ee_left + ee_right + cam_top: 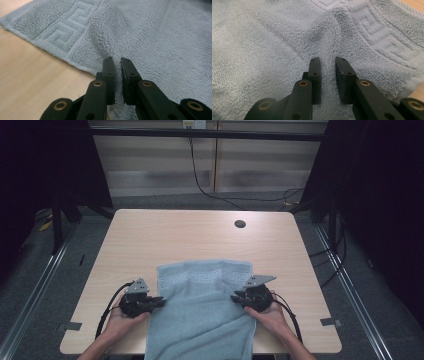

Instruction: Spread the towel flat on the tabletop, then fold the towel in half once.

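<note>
High view: your towel [202, 310] lies on the table [165, 232], near edge overhanging; left gripper view: left gripper [117, 65] pinches a fold; right gripper view: right gripper [327, 65] clamps its ridge; next, lift both evenly to fold.

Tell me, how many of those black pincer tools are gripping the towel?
2: the left gripper pinches the blue towel at its left edge, the right gripper at its right edge.

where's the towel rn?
High view: the light blue terry towel lies on the near middle of the wooden table, draping over the near edge, between the left tool and right tool.
</note>
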Demonstrator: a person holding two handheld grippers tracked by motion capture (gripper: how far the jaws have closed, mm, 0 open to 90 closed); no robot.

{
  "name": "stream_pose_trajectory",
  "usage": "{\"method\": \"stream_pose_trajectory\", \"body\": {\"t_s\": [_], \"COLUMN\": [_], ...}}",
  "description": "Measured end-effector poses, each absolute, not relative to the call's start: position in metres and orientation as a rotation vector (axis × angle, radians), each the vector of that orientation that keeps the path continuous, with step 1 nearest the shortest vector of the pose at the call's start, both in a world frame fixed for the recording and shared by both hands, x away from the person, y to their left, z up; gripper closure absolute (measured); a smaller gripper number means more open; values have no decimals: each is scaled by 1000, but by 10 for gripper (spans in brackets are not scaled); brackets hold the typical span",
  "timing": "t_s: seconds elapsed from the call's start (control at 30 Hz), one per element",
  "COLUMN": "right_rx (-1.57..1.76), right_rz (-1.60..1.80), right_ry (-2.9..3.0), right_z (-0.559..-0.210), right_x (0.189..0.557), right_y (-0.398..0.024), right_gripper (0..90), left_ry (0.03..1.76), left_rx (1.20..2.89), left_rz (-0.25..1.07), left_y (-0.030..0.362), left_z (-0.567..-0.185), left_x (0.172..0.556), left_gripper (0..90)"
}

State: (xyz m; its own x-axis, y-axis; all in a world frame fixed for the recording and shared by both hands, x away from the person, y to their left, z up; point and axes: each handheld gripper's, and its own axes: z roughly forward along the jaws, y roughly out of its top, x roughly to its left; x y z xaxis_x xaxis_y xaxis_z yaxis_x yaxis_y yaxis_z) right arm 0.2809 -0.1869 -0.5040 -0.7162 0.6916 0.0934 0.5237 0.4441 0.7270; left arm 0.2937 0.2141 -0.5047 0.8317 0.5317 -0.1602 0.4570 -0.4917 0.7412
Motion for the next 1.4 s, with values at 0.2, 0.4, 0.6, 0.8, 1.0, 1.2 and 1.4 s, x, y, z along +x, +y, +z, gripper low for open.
{"method": "stream_pose_trajectory", "body": {"t_s": [0.2, 0.4, 0.6, 0.8, 1.0, 1.2, 1.4], "right_rx": [1046, 1082, 1176, 1227, 1273, 1225, 1209], "right_rz": [1136, 1241, 1242, 1163, 1117, 1040, 1045], "right_ry": [2525, 2472, 2323, 2300, 2276, 2266, 2285], "right_z": [-501, -486, -478, -488, -505, -512, -510], "right_x": [259, 265, 309, 352, 377, 376, 367], "right_y": [-183, -194, -219, -222, -218, -211, -209], "right_gripper": [692, 554, 536, 469, 415, 439, 700], "left_ry": [724, 727, 752, 749, 758, 760, 784], "left_rx": [2160, 2142, 2122, 2144, 2135, 2152, 2095], "left_rz": [65, 47, 33, 71, 75, 76, 169], "left_y": [223, 227, 228, 224, 224, 218, 208], "left_z": [-504, -506, -506, -504, -505, -500, -484], "left_x": [277, 281, 285, 288, 296, 306, 344], "left_gripper": [816, 801, 771, 728, 717, 661, 558]}}
